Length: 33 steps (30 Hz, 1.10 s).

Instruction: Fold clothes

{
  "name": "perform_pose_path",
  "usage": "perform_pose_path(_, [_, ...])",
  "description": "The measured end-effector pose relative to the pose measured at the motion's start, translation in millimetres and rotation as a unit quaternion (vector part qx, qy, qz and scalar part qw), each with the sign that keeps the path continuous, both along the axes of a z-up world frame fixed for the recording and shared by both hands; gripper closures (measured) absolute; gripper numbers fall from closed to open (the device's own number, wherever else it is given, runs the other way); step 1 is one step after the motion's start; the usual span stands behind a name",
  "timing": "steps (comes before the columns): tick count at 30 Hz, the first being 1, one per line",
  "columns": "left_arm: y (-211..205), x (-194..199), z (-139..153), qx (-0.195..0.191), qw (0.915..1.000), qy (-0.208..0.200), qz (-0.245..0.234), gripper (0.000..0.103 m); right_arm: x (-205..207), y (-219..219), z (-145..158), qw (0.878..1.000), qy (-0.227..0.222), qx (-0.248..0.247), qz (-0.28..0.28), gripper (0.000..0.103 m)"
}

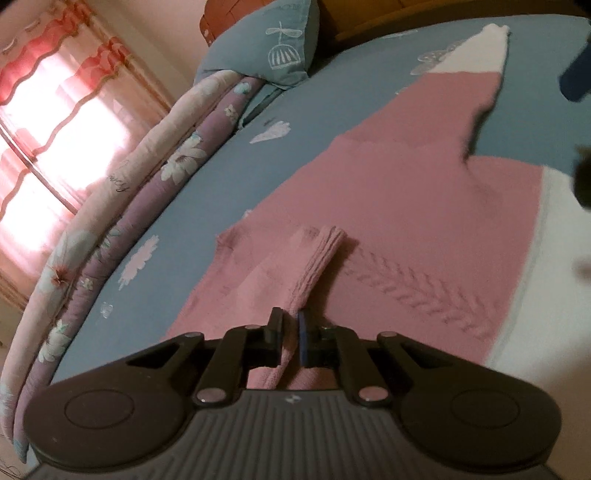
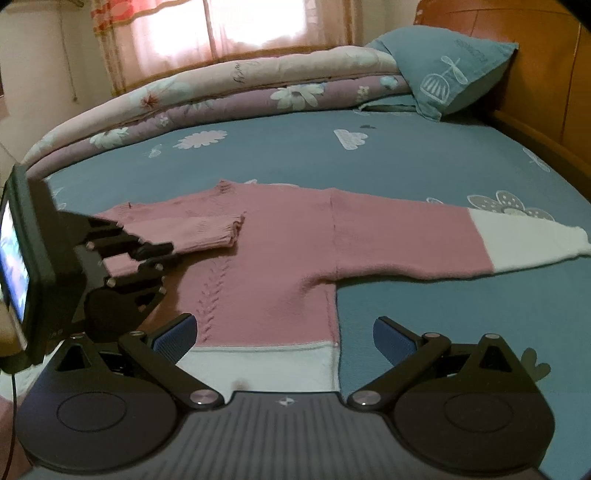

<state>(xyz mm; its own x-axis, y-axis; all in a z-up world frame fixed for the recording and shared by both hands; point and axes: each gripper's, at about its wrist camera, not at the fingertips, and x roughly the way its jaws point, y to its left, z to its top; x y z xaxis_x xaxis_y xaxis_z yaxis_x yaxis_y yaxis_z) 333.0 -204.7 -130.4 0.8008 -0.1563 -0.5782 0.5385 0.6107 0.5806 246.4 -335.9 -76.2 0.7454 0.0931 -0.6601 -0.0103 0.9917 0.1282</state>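
Note:
A pink knitted sweater [image 2: 280, 240] with a white hem [image 2: 266, 360] lies flat on the blue bed sheet [image 2: 424, 162]. One sleeve [image 2: 424, 236] stretches out to the right and ends in a white cuff [image 2: 524, 240]. The other sleeve [image 1: 321, 254] is folded across the chest, and my left gripper [image 1: 290, 319] is shut on it near its cuff end. From the right wrist view the left gripper [image 2: 155, 256] comes in from the left with the pink sleeve [image 2: 192, 229] in its fingers. My right gripper [image 2: 284, 332] is open just above the white hem, with nothing held.
A rolled floral quilt [image 2: 229, 92] runs along the far side of the bed under a curtained window [image 2: 251, 22]. A blue pillow [image 2: 447, 70] leans on the wooden headboard [image 2: 535, 74] at the back right. Bare sheet lies right of the sweater.

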Motion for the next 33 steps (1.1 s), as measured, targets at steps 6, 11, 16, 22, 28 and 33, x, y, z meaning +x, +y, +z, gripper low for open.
perform_pose_path(6, [2.3,-1.3,-5.0,-0.014,0.9998,0.009,0.004,0.097,2.4,-0.9,-2.7,1.0,0.009,0.007,-0.002,0.0])
perform_pose_path(11, [-1.1,5.8,-2.2,-0.04,0.9989,0.018,0.018,0.097,3.3,1.0,-3.7,1.0,0.01,0.005,-0.002,0.0])
perform_pose_path(16, [-4.9,1.1,-5.6,-0.028,0.9995,0.011,0.011,0.098,3.4,0.2,-5.1,1.0,0.014,0.005,-0.003,0.0])
perform_pose_path(22, [-4.0,-3.2,-4.9,-0.022,0.9997,0.007,0.008,0.095,2.2,-1.0,-3.5,1.0,0.014,0.006,-0.006,0.0])
perform_pose_path(28, [9.7,-15.8,24.0,-0.081,0.9962,0.022,-0.026,0.086,2.2,-6.5,-3.5,1.0,0.014,0.011,-0.015,0.0])
perform_pose_path(33, [19.7,29.1,28.2,-0.148,0.9864,0.033,0.063,0.084,2.7,-3.5,-6.5,1.0,0.02,0.008,-0.009,0.0])
